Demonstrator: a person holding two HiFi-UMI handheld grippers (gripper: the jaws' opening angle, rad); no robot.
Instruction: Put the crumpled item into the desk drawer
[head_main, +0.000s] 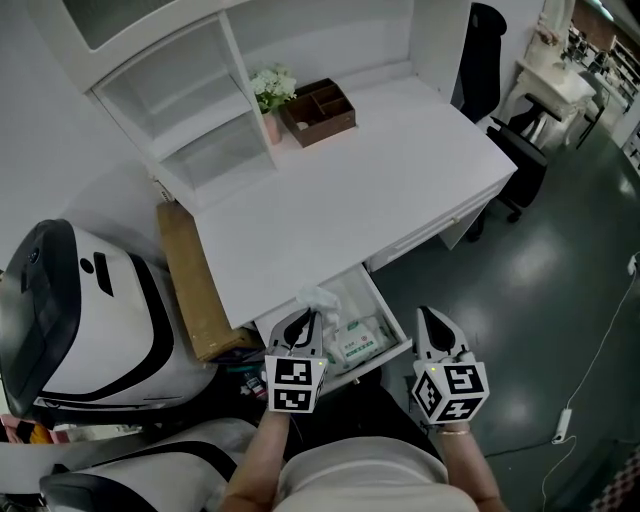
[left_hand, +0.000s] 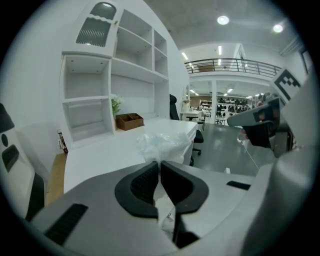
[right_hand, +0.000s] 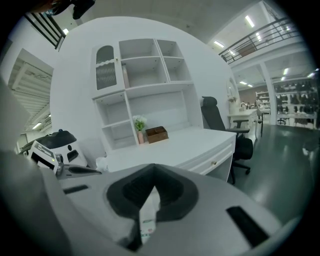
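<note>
White crumpled tissue (head_main: 318, 297) is clamped in the left gripper (head_main: 303, 319) above the drawer (head_main: 391, 311). Lower before releasing; right gripper (head_main: 429, 316) closed, empty.

Head view steeply above desk (head_main: 340, 190), gripper views low across it

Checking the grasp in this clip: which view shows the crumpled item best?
The left gripper view: the crumpled item sits mid-frame, pinched in the shut left gripper. The head view shows it small, above the open drawer. The right gripper view shows only a small white lump at left, perhaps it.
</note>
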